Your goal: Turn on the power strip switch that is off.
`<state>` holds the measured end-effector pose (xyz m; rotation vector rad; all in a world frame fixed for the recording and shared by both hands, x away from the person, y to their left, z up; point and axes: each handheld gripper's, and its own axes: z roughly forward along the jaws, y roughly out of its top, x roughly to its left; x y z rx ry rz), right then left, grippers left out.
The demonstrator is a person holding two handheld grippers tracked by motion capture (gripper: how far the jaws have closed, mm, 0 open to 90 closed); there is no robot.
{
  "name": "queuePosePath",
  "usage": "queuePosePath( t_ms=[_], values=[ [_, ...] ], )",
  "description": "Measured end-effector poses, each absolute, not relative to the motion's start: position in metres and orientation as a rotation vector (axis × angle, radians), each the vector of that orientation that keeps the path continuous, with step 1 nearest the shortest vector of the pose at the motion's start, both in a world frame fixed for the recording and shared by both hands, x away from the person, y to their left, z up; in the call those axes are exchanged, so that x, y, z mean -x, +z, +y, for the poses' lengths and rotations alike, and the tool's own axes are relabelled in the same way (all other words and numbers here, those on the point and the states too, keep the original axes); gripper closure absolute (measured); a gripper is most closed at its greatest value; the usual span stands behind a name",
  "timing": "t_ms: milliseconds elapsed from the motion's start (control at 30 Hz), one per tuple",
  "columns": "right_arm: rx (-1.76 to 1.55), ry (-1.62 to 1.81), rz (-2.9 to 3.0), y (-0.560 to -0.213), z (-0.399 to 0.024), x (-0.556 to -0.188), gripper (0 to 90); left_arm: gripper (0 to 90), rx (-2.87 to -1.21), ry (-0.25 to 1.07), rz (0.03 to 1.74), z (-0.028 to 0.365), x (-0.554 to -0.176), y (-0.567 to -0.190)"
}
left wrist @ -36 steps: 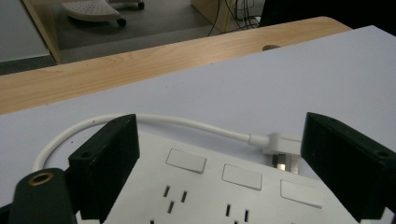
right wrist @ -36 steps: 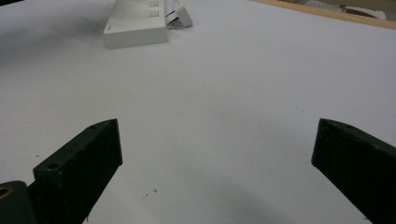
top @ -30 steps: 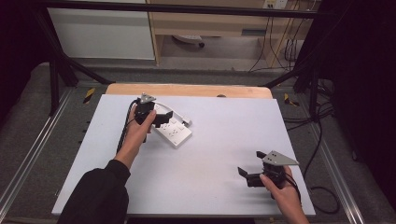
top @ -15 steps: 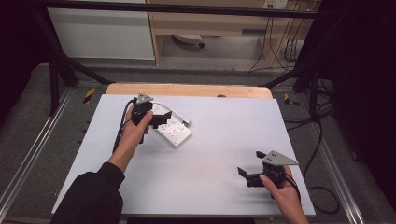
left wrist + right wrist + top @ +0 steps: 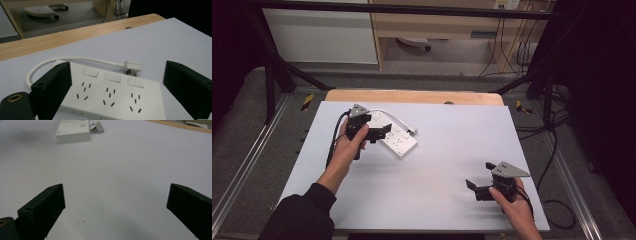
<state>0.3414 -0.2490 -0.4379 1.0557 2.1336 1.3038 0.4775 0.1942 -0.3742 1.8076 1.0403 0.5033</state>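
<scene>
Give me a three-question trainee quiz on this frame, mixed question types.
1. True or false: the left tool is clamped shut on the power strip.
2. How many switches does the power strip show in the left gripper view? A) two B) three C) five
3. Fill in: the right tool is open over the bare white ____.

Key: 1 false, its jaws stand open around the strip; 2 B; 3 table.

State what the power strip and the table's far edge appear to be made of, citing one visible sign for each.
Power strip: probably moulded white plastic, smooth and matt, with crisp edges and punched socket slots. Table's far edge: looks like light wood or a wood-look laminate, going by the tan grain lines; which one cannot be told.
</scene>
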Motion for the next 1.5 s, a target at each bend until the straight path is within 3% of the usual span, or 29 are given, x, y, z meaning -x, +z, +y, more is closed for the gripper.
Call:
queuePosePath(
  t_ms=[767, 1500],
  values=[
    [-1.072, 1.299, 2.124, -0.439, -0.248, -0.342, 2.2, 7.5, -1.754, 0.51, 1.018, 0.237, -0.419, -0.37],
    [-1.085, 1.296, 2.115, -0.439, -0.251, -0.344, 2.2, 8.1, -1.712, 0.52, 1.059, 0.272, -0.357, -0.394]
  ],
)
